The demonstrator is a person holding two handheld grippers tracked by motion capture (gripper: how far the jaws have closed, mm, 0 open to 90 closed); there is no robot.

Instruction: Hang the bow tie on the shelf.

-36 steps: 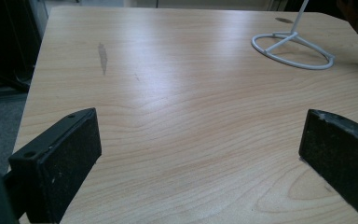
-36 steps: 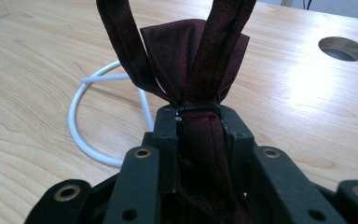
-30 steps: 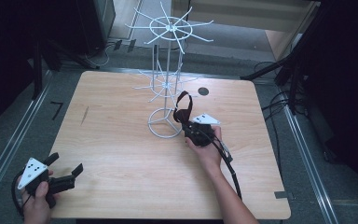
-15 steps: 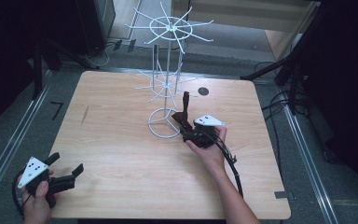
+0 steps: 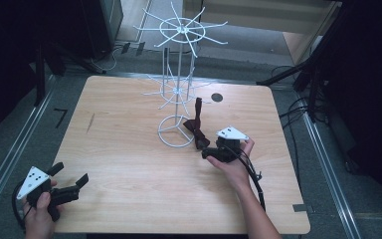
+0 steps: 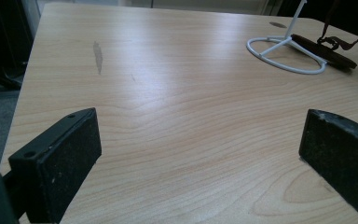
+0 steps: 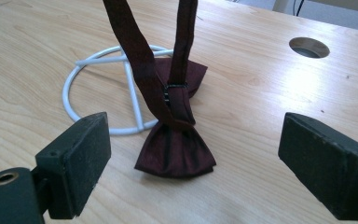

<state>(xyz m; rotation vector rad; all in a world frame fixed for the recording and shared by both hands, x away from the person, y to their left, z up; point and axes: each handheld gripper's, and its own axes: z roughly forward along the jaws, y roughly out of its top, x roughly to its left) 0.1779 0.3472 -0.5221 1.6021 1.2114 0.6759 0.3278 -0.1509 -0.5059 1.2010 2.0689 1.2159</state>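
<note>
A dark red bow tie (image 5: 197, 133) hangs by its strap from a lower arm of the white wire rack (image 5: 179, 89); its bow rests on the table beside the rack's ring base. My right gripper (image 5: 207, 151) sits just right of the bow. Its jaws have just been opening. In the right gripper view the bow tie (image 7: 175, 147) lies ahead between the wide-apart pads (image 7: 81, 154), untouched. My left gripper (image 5: 72, 175) is held open at the table's front left corner. The left gripper (image 6: 200, 140) faces bare wood, with the bow tie (image 6: 326, 51) far off.
The wooden table (image 5: 119, 149) has a round cable hole (image 5: 217, 97) behind the rack and a dark scuff (image 5: 90, 122) at the left. Black stands and cables surround the table on the floor.
The right gripper's jaws have opened and let go of the bow tie. The hand has drawn back a little toward the person. The left gripper has kept still.
</note>
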